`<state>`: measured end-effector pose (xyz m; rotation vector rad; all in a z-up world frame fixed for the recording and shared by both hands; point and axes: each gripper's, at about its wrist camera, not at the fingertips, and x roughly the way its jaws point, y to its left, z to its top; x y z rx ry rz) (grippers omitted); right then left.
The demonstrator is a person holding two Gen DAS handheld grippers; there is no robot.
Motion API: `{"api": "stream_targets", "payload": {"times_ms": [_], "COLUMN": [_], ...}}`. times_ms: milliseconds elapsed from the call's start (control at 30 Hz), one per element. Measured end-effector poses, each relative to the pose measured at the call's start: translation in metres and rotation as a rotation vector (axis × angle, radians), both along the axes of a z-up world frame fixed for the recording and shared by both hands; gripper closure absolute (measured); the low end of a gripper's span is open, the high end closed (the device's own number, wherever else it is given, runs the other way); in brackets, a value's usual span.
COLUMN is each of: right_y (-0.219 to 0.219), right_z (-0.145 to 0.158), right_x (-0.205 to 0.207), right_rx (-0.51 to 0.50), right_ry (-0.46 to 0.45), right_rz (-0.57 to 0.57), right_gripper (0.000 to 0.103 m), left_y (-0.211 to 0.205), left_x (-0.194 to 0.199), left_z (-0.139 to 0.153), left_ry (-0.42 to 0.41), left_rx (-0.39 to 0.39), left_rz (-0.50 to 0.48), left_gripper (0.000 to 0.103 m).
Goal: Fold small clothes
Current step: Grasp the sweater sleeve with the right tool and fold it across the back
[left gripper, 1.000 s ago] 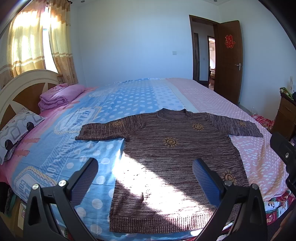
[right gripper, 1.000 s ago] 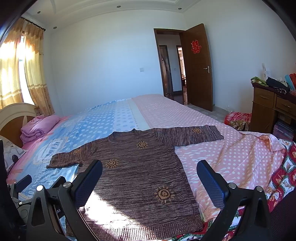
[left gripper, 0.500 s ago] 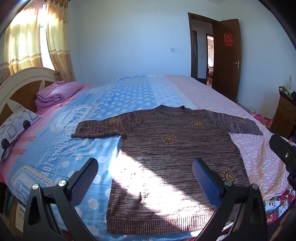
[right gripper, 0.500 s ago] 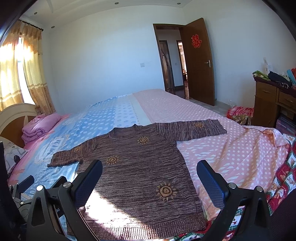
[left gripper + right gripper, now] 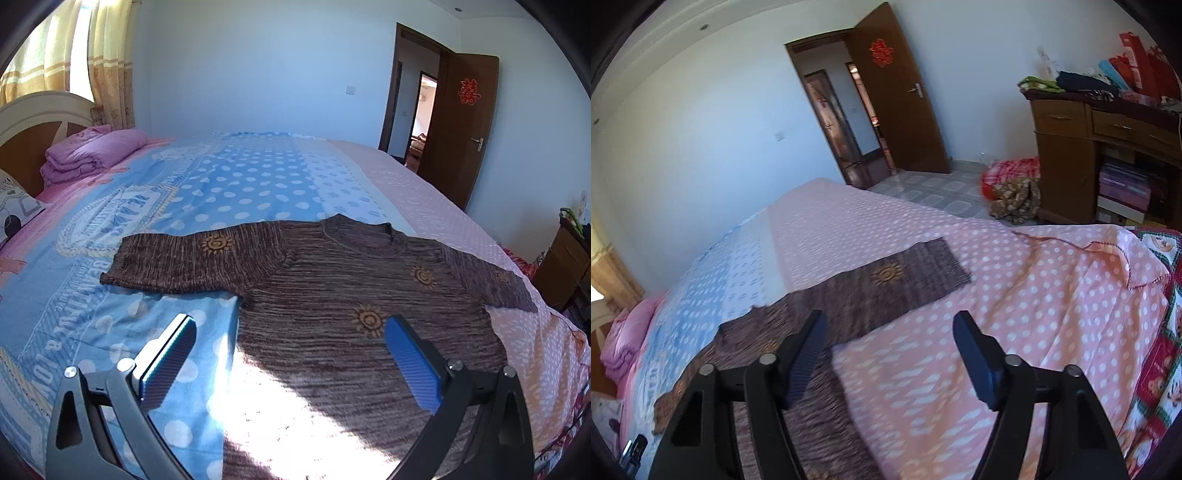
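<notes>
1. As we look along both claws, the biggest thing we see is the bed (image 5: 258, 184), with a blue dotted sheet on one side and a pink dotted sheet (image 5: 1015, 295) on the other.

2. Flat on that bed lies the brown sweater (image 5: 351, 295), face up, with little sun pictures on it. Its neck points away from us and its bottom edge is close to us. Both sleeves stick straight out to the sides, so its long line runs from sleeve tip to sleeve tip, across in front of us.

3. Our left claw (image 5: 291, 363) hovers over the left edge of the sweater's body. Its two fingers are spread wide and hold nothing. The left sleeve (image 5: 192, 258) lies ahead of it and a bit to the left, stretched out over the blue sheet.

4. Our right claw (image 5: 890, 362) hovers over the right edge of the body. Its fingers are also spread apart and hold nothing. The right sleeve (image 5: 886, 284) lies just ahead of it on the pink sheet, and its end points away to the right.

5. We think the sleeves get folded in first. Each sleeve is nearer to the claw on its own side, so each claw should reach forward and outward to its own sleeve end.
</notes>
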<state>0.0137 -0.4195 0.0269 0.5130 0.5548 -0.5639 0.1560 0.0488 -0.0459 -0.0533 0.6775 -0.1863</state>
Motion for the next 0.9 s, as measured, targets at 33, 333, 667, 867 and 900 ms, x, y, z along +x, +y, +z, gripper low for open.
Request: {"api": "stream_targets", "payload": {"times_ms": [33,333,667,867,900], "right_y": [-0.022,-0.125,-0.136,-0.133,-0.133], "right_z": [-0.004,-0.079,-0.125,-0.129,-0.13], "right_x": [0.006,0.084,0.148,0.164,0.166], "right_rx": [0.021,0.206,0.117,0.015,0.004], "right_ry": [-0.002,0.127,0.27,0.338,0.344], "right_rz": [-0.028,-0.085,-0.096,-0.045,-0.031], "right_gripper": [0.037,0.043,0.054,0.059,0.067], "left_y": [0.002,0.005,0.023,0.027,0.027], "left_x": [0.01,0.087,0.118,0.128,0.128], "left_z": [-0.005,-0.057,-0.097,-0.111,-0.111], "left_ry": [0.008,0.041,0.144,0.252,0.246], "left_rx": [0.001,0.115,0.03,0.001,0.005], "left_rz": [0.007,0.101,0.152,0.17,0.17], "left_gripper": [0.0,0.0,0.0,0.0,0.0]}}
